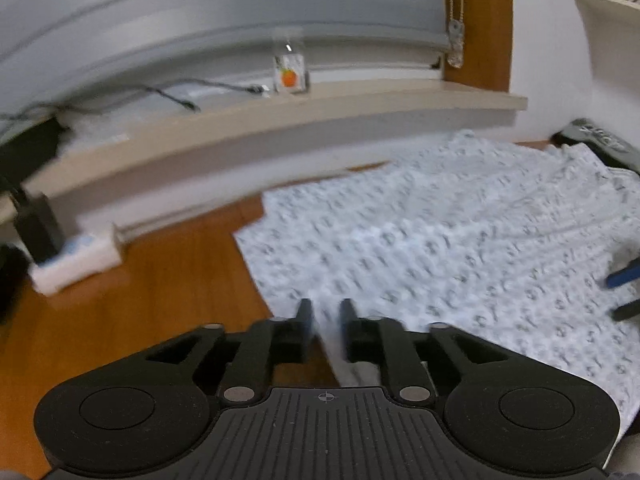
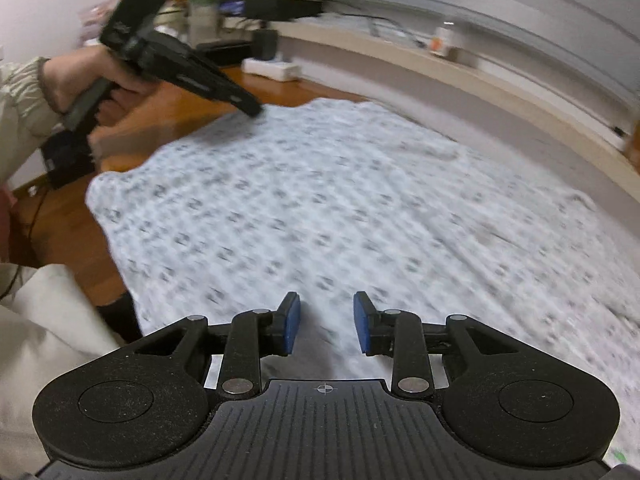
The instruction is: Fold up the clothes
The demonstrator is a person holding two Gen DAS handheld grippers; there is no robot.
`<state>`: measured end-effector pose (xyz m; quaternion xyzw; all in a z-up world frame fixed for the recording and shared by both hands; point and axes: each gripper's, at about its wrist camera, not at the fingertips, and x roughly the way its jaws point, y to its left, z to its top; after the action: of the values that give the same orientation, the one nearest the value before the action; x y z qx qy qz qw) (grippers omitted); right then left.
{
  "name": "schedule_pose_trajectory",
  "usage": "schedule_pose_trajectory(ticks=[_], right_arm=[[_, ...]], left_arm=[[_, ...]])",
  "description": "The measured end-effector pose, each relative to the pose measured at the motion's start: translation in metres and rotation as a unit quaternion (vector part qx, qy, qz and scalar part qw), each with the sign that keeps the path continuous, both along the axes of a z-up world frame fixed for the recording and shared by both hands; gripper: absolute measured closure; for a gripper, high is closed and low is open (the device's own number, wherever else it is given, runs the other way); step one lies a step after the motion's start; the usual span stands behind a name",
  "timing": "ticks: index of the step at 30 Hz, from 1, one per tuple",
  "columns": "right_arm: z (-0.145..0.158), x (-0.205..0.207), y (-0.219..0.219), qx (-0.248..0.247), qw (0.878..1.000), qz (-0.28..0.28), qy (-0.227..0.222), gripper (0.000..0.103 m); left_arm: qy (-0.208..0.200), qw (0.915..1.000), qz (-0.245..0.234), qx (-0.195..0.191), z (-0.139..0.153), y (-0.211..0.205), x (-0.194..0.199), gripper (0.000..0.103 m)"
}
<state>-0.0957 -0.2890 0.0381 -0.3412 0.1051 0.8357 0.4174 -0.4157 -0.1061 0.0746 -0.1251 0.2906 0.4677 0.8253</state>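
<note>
A white garment [image 1: 460, 240] with a small grey print lies spread flat on a wooden surface [image 1: 140, 312]. My left gripper [image 1: 326, 316] is at the garment's near left edge, with a strip of the fabric pinched between its nearly closed fingers. In the right wrist view the left gripper [image 2: 254, 109] is held by a hand [image 2: 120, 80] at the far left edge of the garment [image 2: 340, 208]. My right gripper [image 2: 327, 326] hovers low over the cloth's near side, blue pads [image 2: 292, 328] apart, nothing between them. Its fingertips show at the right edge of the left view as the right gripper [image 1: 626, 294].
A long beige sill [image 1: 320, 120] runs behind the garment and carries a small bottle with an orange label [image 1: 290, 74] and cables. A white power strip [image 1: 76, 264] lies on the wood at left. A dark object [image 1: 600, 140] sits at the garment's far right corner. A light sleeve [image 2: 20, 96] is at left.
</note>
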Motion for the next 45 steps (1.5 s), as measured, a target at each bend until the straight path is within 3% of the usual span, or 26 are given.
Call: schedule_pose_trajectory(ticks=[2, 4, 7, 12, 17, 22, 27, 29, 30, 31, 33, 39, 43, 45], right_arm=[[0.000, 0.023, -0.001, 0.004, 1.000, -0.028, 0.006, 0.064], [0.000, 0.050, -0.002, 0.009, 0.998, -0.063, 0.014, 0.063], [0.000, 0.101, -0.004, 0.025, 0.990, -0.138, 0.019, 0.061], [-0.004, 0.195, -0.008, 0.055, 0.961, -0.270, 0.017, 0.054], [-0.018, 0.272, -0.008, 0.052, 0.920, -0.387, 0.040, 0.054], [-0.026, 0.303, -0.019, 0.035, 0.902, -0.424, 0.075, 0.052], [-0.037, 0.304, -0.018, 0.028, 0.901, -0.422, 0.096, 0.049], [-0.038, 0.299, -0.010, 0.035, 0.906, -0.410, 0.097, 0.063], [-0.038, 0.298, -0.004, 0.038, 0.910, -0.402, 0.096, 0.086], [-0.037, 0.297, 0.004, 0.037, 0.912, -0.397, 0.096, 0.095], [-0.030, 0.295, 0.020, 0.039, 0.915, -0.389, 0.097, 0.099], [0.012, 0.272, 0.078, 0.107, 0.921, -0.370, 0.058, 0.099], [0.004, 0.263, 0.111, 0.061, 0.927, -0.370, 0.019, 0.096], [-0.004, 0.263, 0.107, 0.047, 0.921, -0.386, 0.005, 0.089]], left_arm=[[-0.001, 0.9999, 0.003, 0.014, 0.006, 0.000, 0.004, 0.040], [-0.004, 0.9998, -0.007, 0.019, 0.008, 0.002, 0.018, 0.038], [-0.020, 0.9991, -0.033, 0.018, 0.006, 0.001, 0.048, 0.025], [-0.043, 0.9960, -0.078, 0.009, -0.005, 0.002, 0.107, 0.023], [-0.020, 0.9935, -0.112, 0.000, -0.021, 0.004, 0.162, 0.022], [0.010, 0.9917, -0.127, 0.013, -0.040, 0.002, 0.182, 0.017], [0.017, 0.9920, -0.125, 0.007, -0.046, 0.009, 0.182, 0.017], [0.014, 0.9921, -0.124, -0.002, -0.047, 0.017, 0.179, 0.017], [0.010, 0.9924, -0.122, -0.006, -0.047, 0.022, 0.178, 0.017], [0.007, 0.9927, -0.120, -0.008, -0.047, 0.027, 0.176, 0.017], [0.011, 0.9934, -0.114, -0.002, -0.047, 0.036, 0.175, 0.017], [0.005, 0.9948, -0.102, -0.010, -0.047, 0.063, 0.171, 0.017], [-0.009, 0.9943, -0.103, -0.029, -0.048, 0.071, 0.168, 0.012], [-0.014, 0.9937, -0.105, -0.037, -0.049, 0.074, 0.166, 0.004]])
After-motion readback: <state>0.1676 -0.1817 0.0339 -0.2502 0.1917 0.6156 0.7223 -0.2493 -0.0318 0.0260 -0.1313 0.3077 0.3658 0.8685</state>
